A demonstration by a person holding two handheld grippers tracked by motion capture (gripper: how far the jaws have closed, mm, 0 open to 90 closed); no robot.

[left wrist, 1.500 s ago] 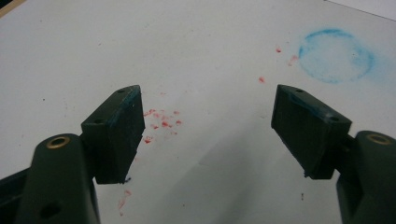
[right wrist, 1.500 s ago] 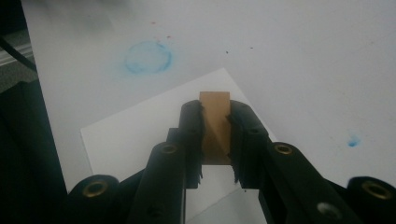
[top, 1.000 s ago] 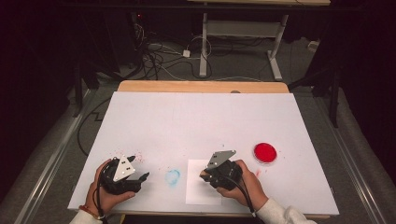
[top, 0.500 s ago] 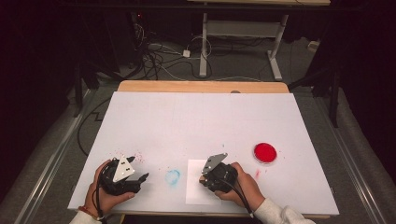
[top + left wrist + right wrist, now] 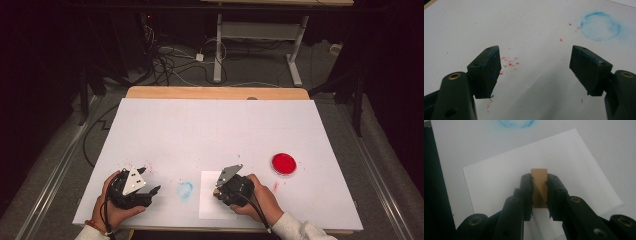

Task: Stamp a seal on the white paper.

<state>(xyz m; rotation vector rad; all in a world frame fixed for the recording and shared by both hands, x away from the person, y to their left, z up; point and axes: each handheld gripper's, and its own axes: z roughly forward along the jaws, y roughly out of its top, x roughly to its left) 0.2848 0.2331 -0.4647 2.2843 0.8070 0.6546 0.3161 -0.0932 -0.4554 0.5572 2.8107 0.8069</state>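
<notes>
From the high view, a white board (image 5: pixel 215 135) covers a wooden table (image 5: pixel 215 93) whose far edge shows as a tan strip. Around it the room is dark; grey floor runs along both sides, and behind the table stand a white-legged desk frame (image 5: pixel 255 45) and a tangle of cables (image 5: pixel 170 60). On the board lie a white sheet (image 5: pixel 212 202) near the front edge, a faint blue ring stain (image 5: pixel 184 189) just left of it, scattered red specks (image 5: pixel 132 165) farther left, and a red disc (image 5: pixel 284 163) to the right, well apart from the sheet. The left gripper (image 5: pixel 131 187) sits in the person's left hand at the near left. The right gripper (image 5: pixel 231 187) rests over the sheet's right part.

In the left gripper view, the left gripper (image 5: pixel 534 67) has its jaws wide apart with nothing between them, just above the bare white board (image 5: pixel 529 22). Red specks (image 5: pixel 509 63) lie beside one jaw, and the blue ring (image 5: pixel 600 26) is ahead at upper right.

In the right gripper view, the right gripper (image 5: pixel 539 185) is clamped on a small tan block (image 5: pixel 539 185), held upright between the jaws, directly above the sheet (image 5: pixel 574 170). Whether the block touches the paper cannot be told. The blue ring (image 5: pixel 516 123) lies beyond the sheet's far edge.
</notes>
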